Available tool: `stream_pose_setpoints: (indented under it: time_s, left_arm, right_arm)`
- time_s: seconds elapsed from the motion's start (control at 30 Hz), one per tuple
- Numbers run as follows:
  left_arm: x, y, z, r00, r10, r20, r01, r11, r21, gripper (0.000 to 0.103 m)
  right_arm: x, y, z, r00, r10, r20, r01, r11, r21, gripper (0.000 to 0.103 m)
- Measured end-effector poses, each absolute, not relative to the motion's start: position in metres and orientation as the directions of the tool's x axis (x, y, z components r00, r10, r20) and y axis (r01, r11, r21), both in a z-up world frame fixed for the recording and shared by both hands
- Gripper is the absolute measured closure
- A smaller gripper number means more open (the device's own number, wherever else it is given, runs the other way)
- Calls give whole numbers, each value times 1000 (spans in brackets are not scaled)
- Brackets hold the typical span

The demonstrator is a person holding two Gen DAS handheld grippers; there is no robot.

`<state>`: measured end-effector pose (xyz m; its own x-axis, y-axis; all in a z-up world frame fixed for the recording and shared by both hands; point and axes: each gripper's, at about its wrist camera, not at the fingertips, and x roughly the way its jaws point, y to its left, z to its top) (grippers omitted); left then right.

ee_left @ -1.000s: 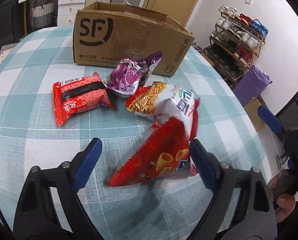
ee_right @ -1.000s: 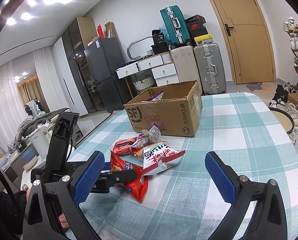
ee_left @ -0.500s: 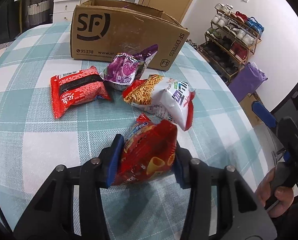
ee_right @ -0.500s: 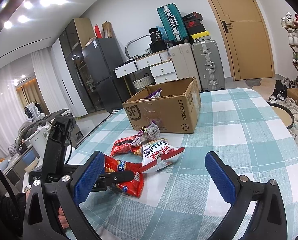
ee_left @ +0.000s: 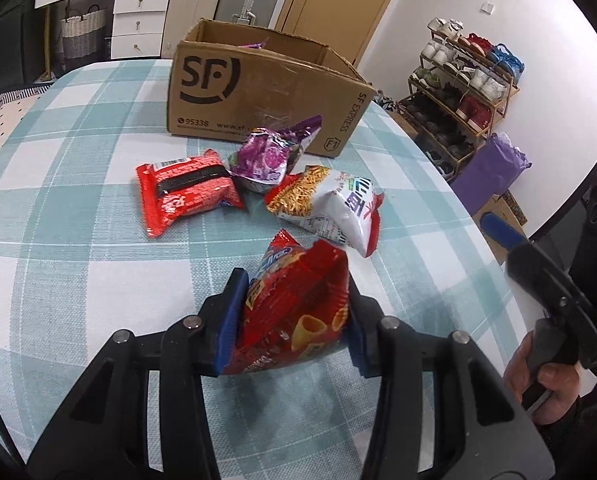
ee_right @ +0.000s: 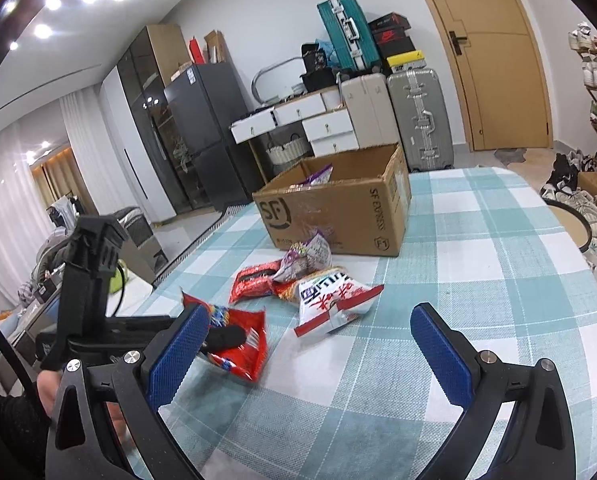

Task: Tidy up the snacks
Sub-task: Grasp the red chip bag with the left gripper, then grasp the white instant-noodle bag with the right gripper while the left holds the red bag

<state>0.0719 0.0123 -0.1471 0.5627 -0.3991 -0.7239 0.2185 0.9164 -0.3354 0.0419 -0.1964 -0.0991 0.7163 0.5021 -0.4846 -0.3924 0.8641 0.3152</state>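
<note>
My left gripper (ee_left: 294, 312) is shut on a red snack bag (ee_left: 294, 308) with cone-shaped chips printed on it, lifted a little above the checked tablecloth; it also shows in the right wrist view (ee_right: 238, 344). Beyond it lie a white and red bag (ee_left: 330, 204), a red noodle pack (ee_left: 186, 192) and a purple bag (ee_left: 266, 156). Behind them stands an open SF cardboard box (ee_left: 258, 88) with a purple bag inside (ee_right: 318, 176). My right gripper (ee_right: 302, 344) is open and empty, above the table to the right of the snacks.
The table (ee_left: 58, 240) has a teal checked cloth, and its rounded right edge (ee_left: 478, 216) drops off toward a shoe rack (ee_left: 458, 92) and a purple bag (ee_left: 490, 168) on the floor. Suitcases (ee_right: 418, 116) and drawers (ee_right: 298, 120) stand behind the box.
My left gripper closed on the red cone-chip bag and raised it off the cloth, drawing it back from the white bag. My right gripper stayed open and barely moved.
</note>
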Motion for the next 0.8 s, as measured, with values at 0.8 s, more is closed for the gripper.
stream_pose_setpoints:
  time_s: [0.8]
  left_arm:
    - [52,71,-143,580,-422,-697,168,899,-405,61]
  right_arm:
    - [105,-163,-103,644,498,-581,-463,858,223,1]
